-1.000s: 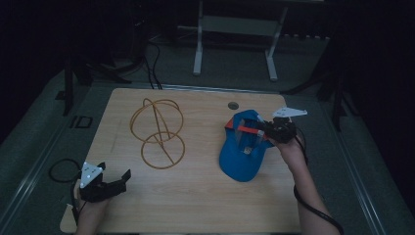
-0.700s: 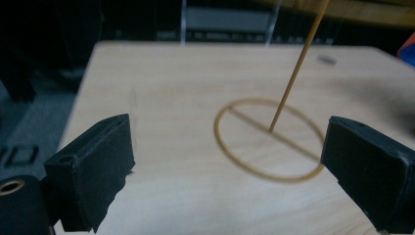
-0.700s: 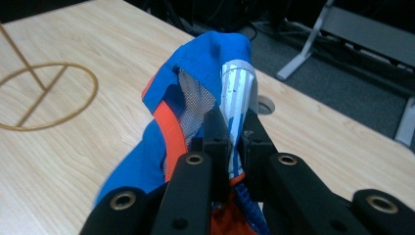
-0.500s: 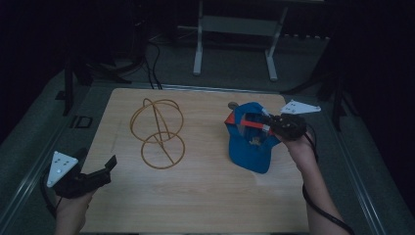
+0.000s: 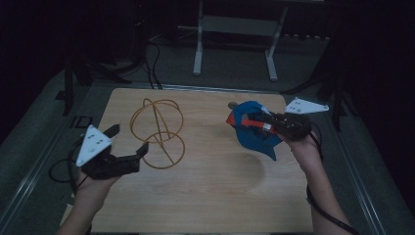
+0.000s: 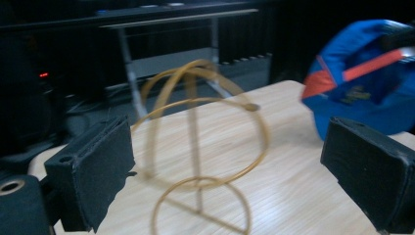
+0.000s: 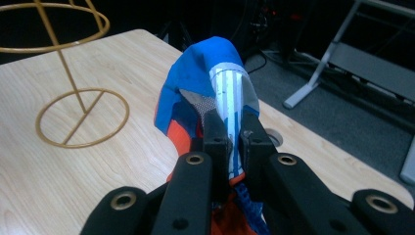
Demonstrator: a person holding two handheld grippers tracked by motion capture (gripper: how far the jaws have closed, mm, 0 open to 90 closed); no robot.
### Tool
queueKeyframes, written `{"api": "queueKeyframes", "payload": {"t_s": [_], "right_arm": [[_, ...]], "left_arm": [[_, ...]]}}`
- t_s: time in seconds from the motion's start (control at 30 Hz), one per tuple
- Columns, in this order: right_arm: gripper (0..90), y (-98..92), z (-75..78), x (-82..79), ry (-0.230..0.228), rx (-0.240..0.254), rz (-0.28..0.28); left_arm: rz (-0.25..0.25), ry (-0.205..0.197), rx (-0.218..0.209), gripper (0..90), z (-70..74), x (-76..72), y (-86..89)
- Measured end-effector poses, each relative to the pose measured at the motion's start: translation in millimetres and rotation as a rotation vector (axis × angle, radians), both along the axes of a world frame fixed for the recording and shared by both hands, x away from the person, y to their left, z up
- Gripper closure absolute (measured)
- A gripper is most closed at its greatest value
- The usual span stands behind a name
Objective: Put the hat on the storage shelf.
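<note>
Lifted blue fabric cap (image 5: 253, 128), gold wire stand (image 5: 157, 132)

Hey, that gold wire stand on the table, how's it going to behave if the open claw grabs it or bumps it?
The gold wire stand is thin wire, so it is probably light and may skid on the smooth table. It is tall over one flat ring base, so a high nudge could tip it. The left claw stands open; round wire may slip between the pads.
</note>
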State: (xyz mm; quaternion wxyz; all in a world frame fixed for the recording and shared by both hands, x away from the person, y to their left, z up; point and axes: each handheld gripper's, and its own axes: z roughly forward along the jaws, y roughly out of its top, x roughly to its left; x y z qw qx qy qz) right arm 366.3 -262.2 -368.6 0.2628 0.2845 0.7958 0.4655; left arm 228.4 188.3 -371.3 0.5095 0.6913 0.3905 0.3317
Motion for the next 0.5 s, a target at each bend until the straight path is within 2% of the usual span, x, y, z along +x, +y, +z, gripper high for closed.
{"api": "queueKeyframes", "payload": {"t_s": [0.13,0.17,0.2,0.27,0.3,0.5], "right_arm": [[84.7,3.1,7.6,-10.0,-0.005,0.015,0.031],[84.7,3.1,7.6,-10.0,-0.005,0.015,0.031],[84.7,3.7,8.6,-12.3,-0.007,0.024,0.037],[84.7,7.2,10.6,-20.0,-0.01,0.037,0.063],[84.7,8.6,10.6,-22.0,-0.008,0.041,0.071],[84.7,18.8,7.3,-31.9,-0.01,0.025,0.112]], "left_arm": [[-0.06,0.0,0.031,5.8,7.5,13.1,-28.9],[-0.06,0.0,0.031,5.8,7.5,13.1,-28.9],[-0.089,0.005,0.048,5.8,9.7,19.6,-43.5],[-0.11,0.008,0.062,5.8,10.2,23.6,-56.0],[-0.13,0.012,0.055,5.8,10.4,25.3,-61.9],[-0.197,0.021,0.089,5.9,9.9,37.6,-93.4]]}}
